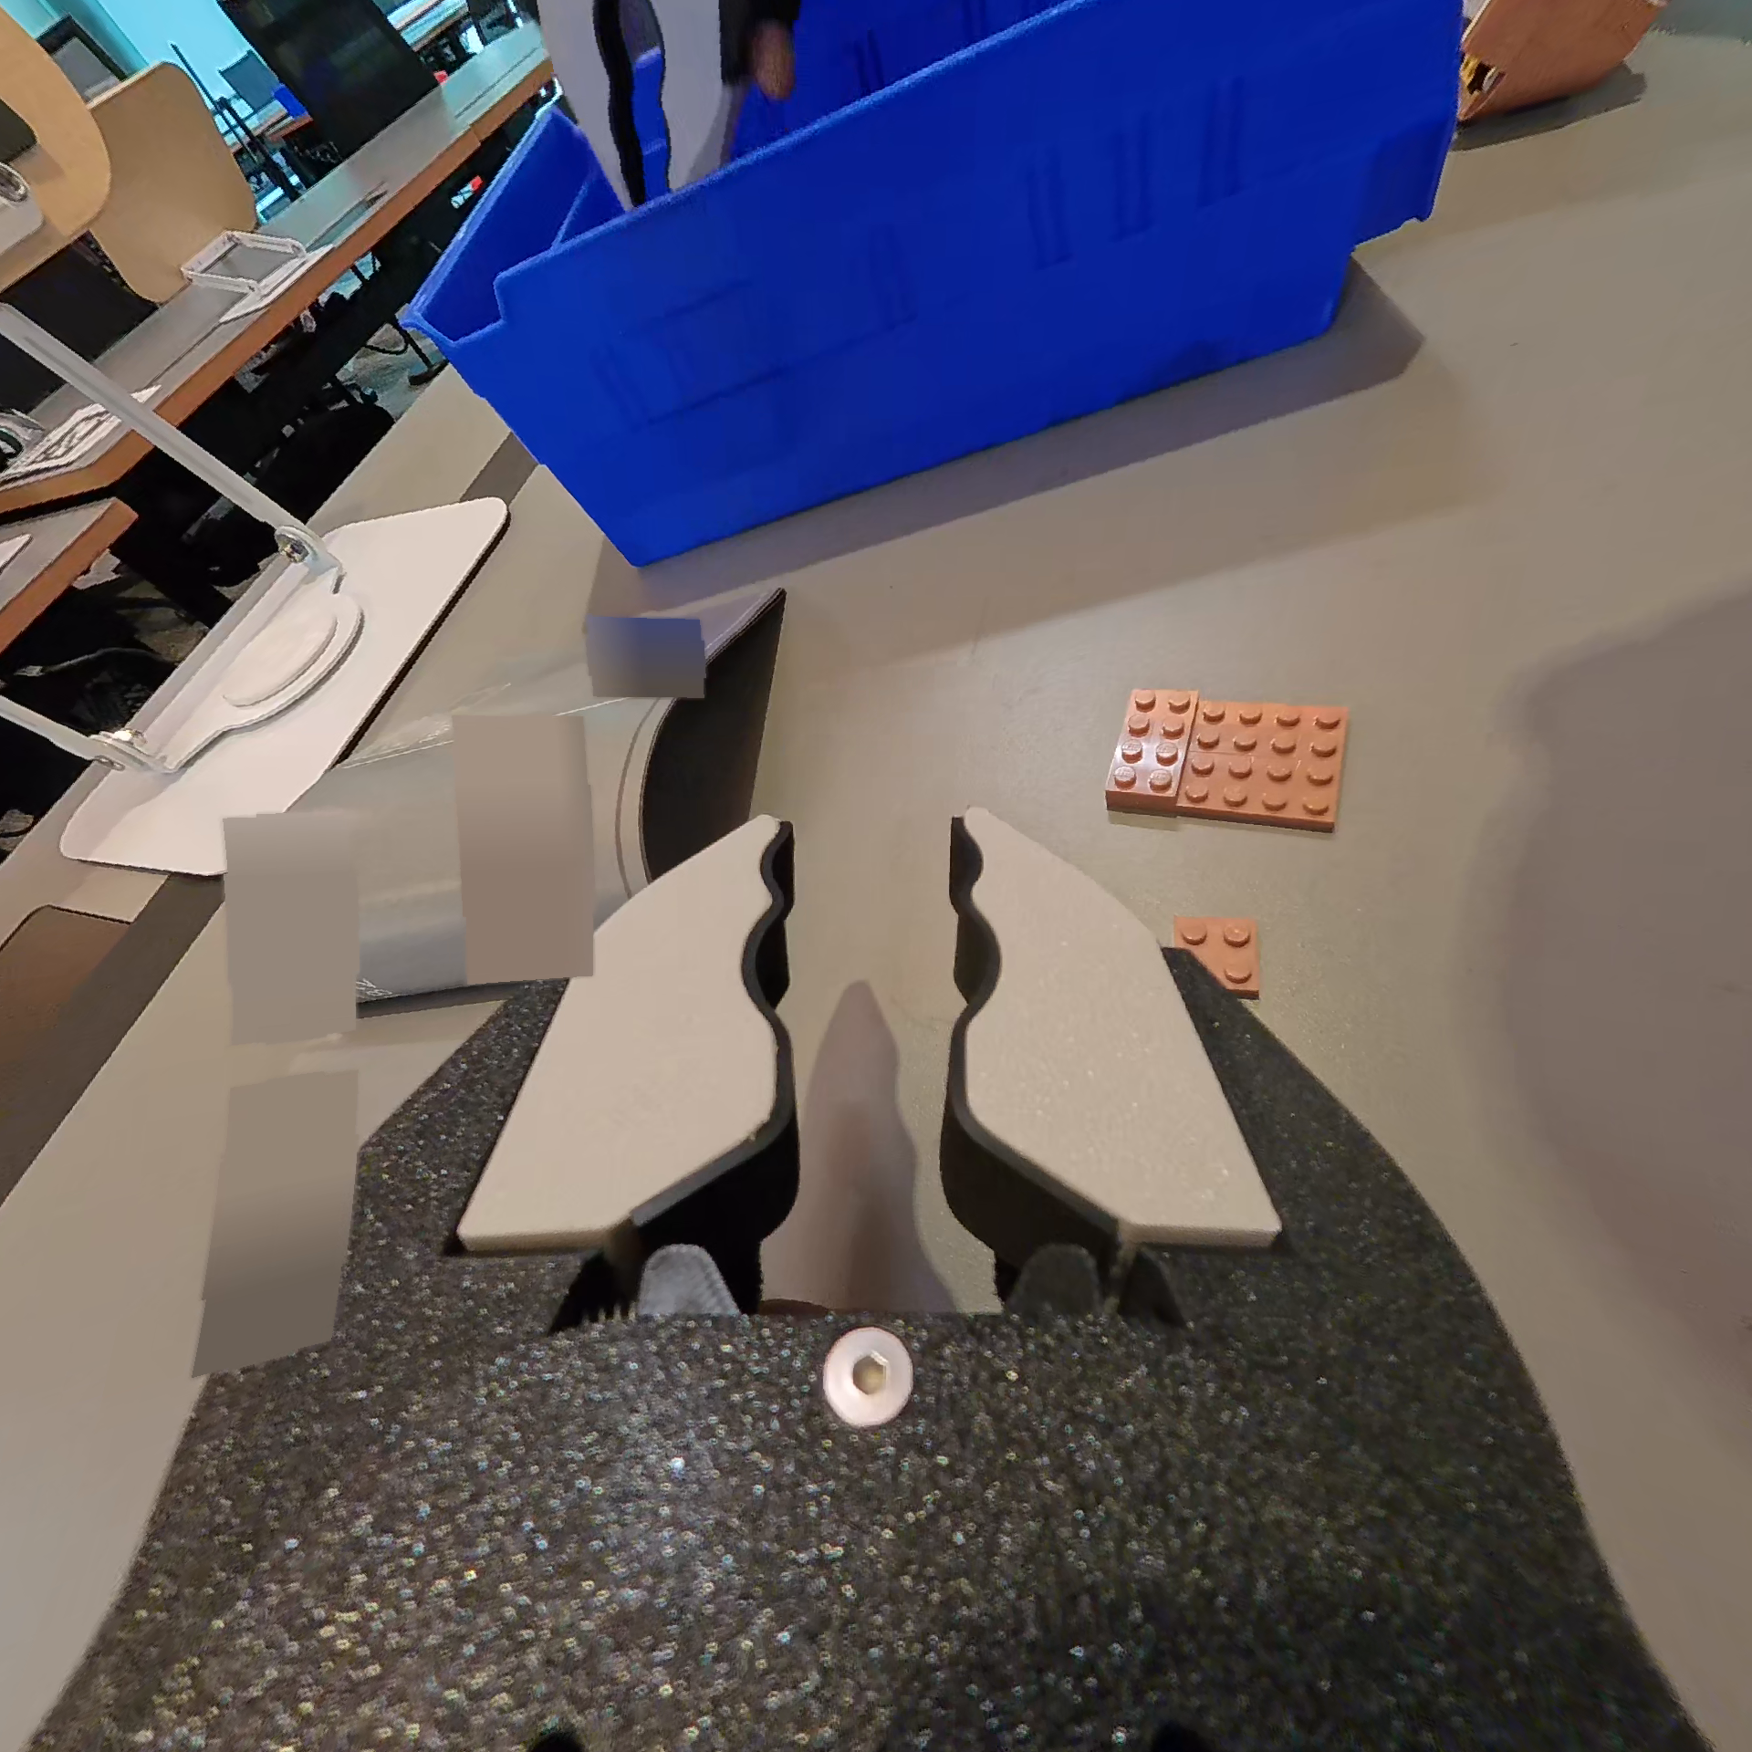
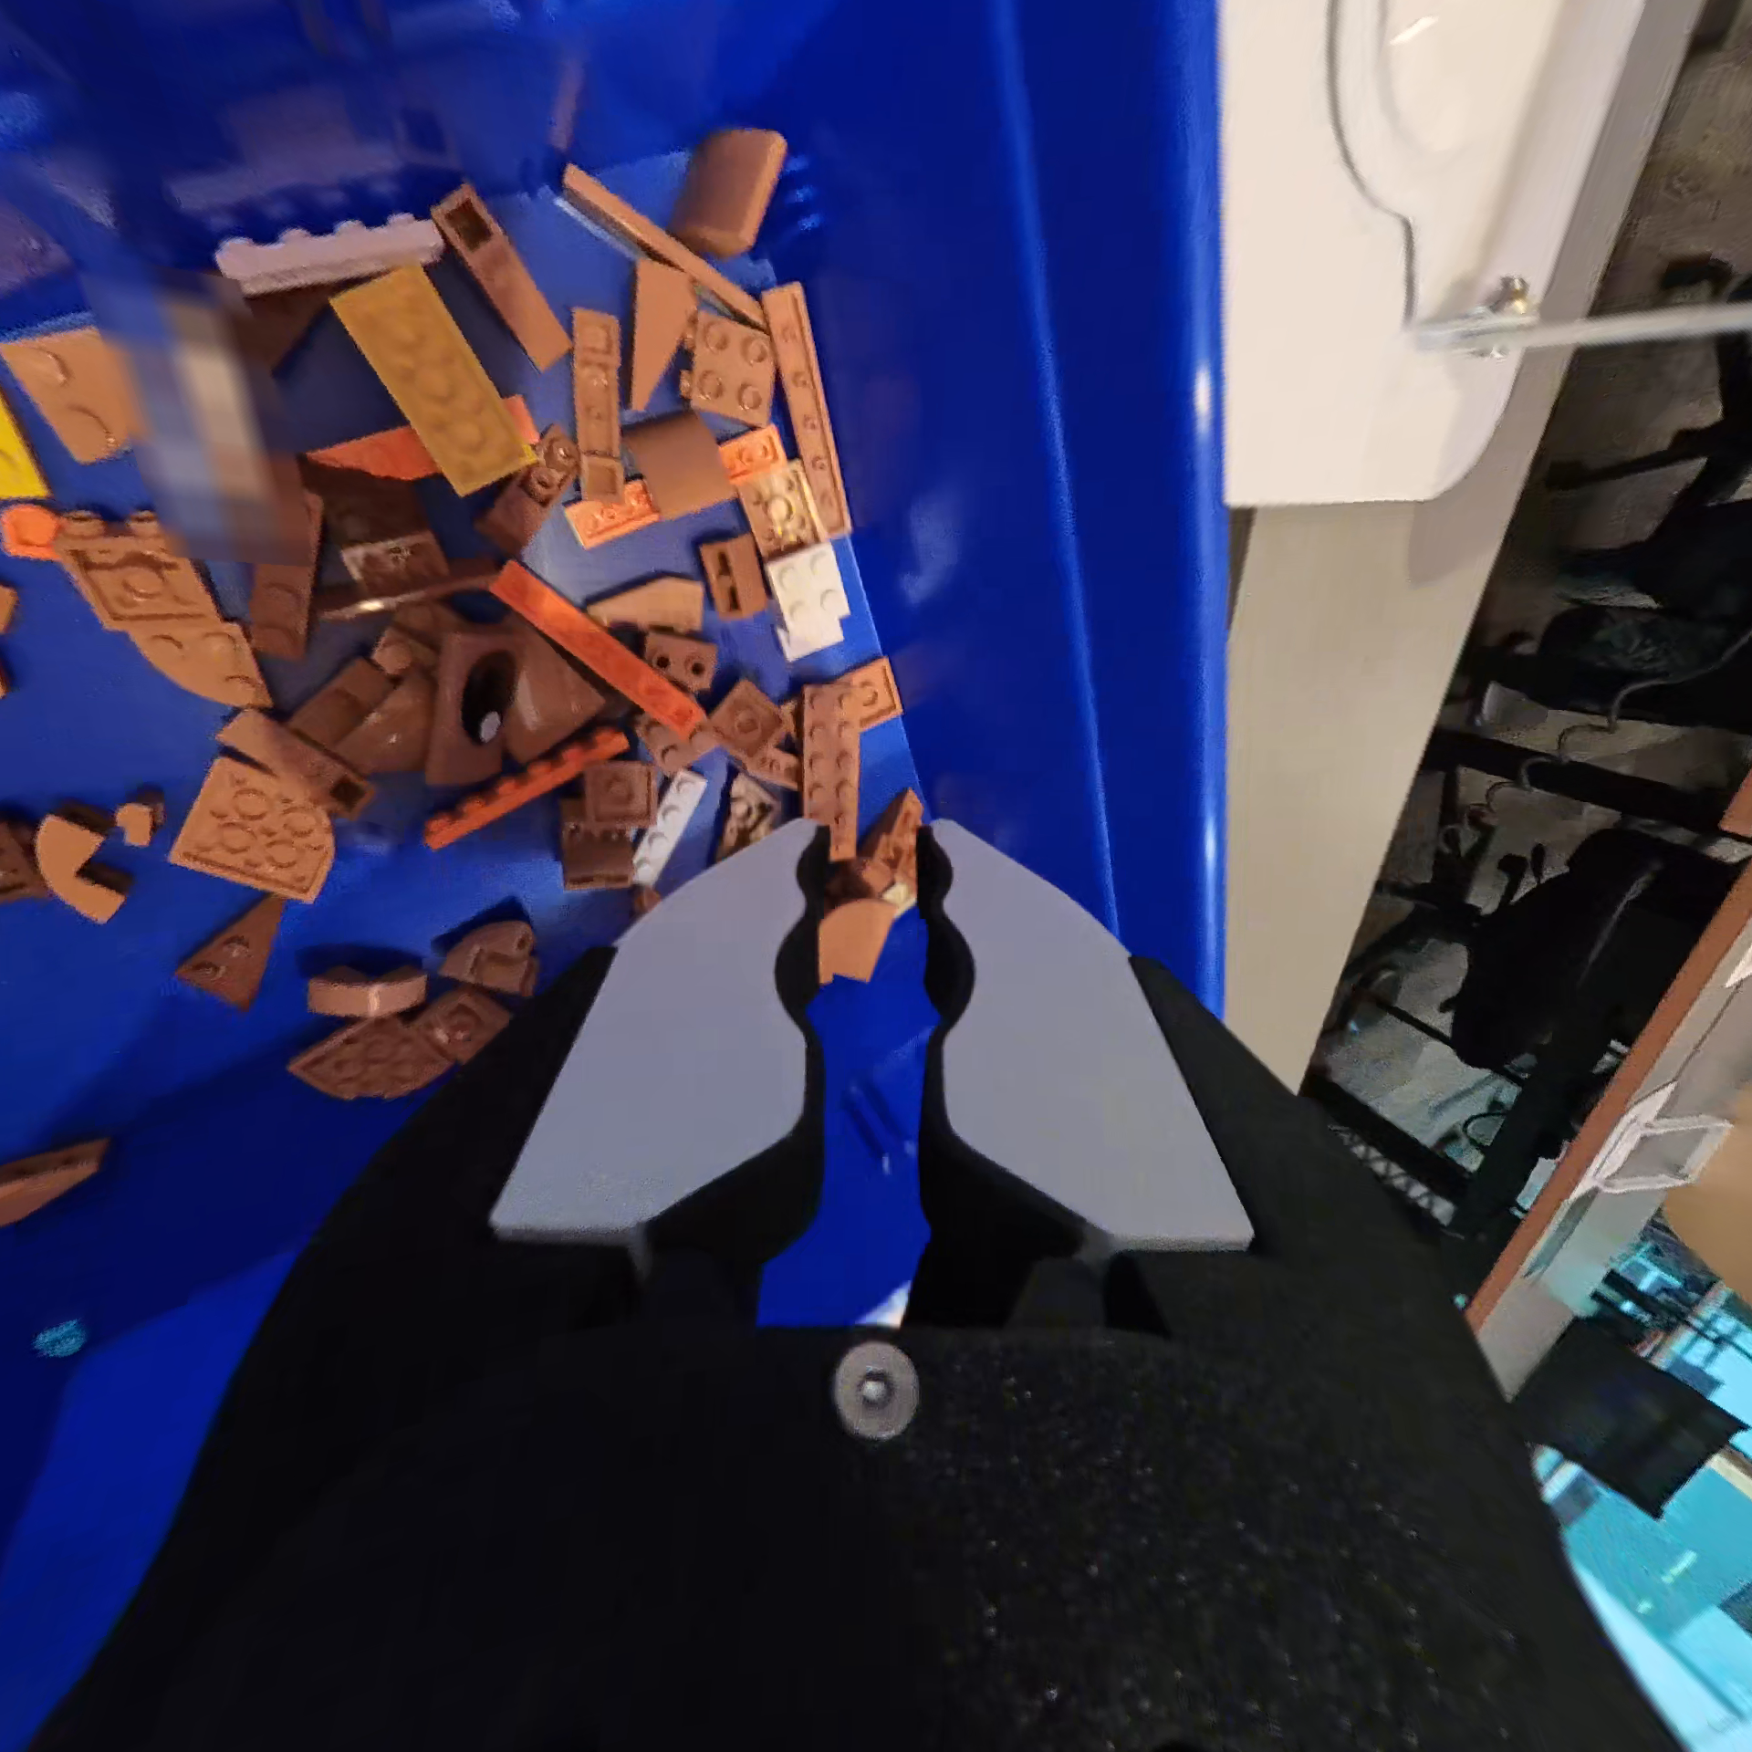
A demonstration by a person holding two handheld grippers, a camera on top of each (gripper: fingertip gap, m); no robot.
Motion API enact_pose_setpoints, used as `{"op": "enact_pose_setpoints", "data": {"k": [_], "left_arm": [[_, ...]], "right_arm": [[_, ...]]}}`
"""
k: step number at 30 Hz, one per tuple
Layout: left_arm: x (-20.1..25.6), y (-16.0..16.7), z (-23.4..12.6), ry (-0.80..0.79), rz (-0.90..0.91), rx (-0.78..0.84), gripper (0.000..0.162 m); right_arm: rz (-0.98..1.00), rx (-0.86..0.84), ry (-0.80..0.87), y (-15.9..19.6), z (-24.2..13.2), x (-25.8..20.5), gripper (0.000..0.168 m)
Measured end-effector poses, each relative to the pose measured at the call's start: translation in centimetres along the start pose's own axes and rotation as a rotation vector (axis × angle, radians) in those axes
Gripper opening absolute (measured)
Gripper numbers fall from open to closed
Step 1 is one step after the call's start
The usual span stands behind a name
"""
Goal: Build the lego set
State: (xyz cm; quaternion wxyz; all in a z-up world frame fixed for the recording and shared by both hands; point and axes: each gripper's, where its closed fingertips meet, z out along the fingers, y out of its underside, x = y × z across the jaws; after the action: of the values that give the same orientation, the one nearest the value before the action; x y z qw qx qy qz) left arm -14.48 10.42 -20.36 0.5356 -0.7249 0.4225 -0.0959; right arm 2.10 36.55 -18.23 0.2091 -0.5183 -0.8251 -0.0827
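Observation:
My left gripper (image 1: 872, 834) is open and empty, low over the grey table. To its right lie joined brown plates (image 1: 1232, 763), a narrow one against a wider one. A small brown plate (image 1: 1223, 953) lies beside the right finger. My right gripper (image 2: 867, 839) is inside the blue bin (image 2: 1071, 474), near its side wall. Its fingertips are closed around a small brown lego piece (image 2: 877, 858) at the edge of a pile of loose pieces (image 2: 474, 616), mostly brown and orange. The bin also shows in the left wrist view (image 1: 948, 313), behind the plates.
A white stand base (image 1: 313, 664) with a metal arm sits at the table's left edge; it also shows in the right wrist view (image 2: 1346, 284). A dark flat packet (image 1: 711, 739) lies just ahead of the left gripper. A cardboard box (image 1: 1555, 57) stands at the far right. Tip to tip, the grippers are about 30 cm apart.

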Motion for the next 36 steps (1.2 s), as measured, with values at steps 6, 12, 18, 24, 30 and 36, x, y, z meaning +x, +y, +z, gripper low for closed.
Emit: {"op": "enact_pose_setpoints", "data": {"k": [6, 12, 18, 24, 30, 36], "left_arm": [[0.0, 0.0, 0.0, -0.001, 0.002, -0.005, 0.031], [0.0, 0.1, 0.0, -0.002, 0.001, -0.006, 0.031], [0.0, 0.1, 0.0, -0.002, 0.002, -0.007, 0.031], [0.1, 0.1, 0.0, -0.001, 0.008, -0.005, 0.031], [0.1, 0.1, 0.0, 0.003, 0.010, -0.005, 0.031], [0.1, 0.1, 0.0, 0.002, 0.011, -0.004, 0.031]], "right_arm": [[0.043, -0.075, -0.014, 3.6, -1.6, -0.4, 0.017], [0.041, -0.115, -0.043, 4.8, -1.3, -1.5, 0.017], [-0.005, -0.164, -0.013, 4.6, 0.1, -1.1, 0.017], [-0.151, -0.354, 0.085, 4.8, 2.9, 0.0, 0.016], [-0.155, -0.374, 0.049, 4.4, 4.1, 0.2, 0.007], [-0.028, -0.177, -0.123, 2.0, 4.5, -1.8, 0.015]]}}
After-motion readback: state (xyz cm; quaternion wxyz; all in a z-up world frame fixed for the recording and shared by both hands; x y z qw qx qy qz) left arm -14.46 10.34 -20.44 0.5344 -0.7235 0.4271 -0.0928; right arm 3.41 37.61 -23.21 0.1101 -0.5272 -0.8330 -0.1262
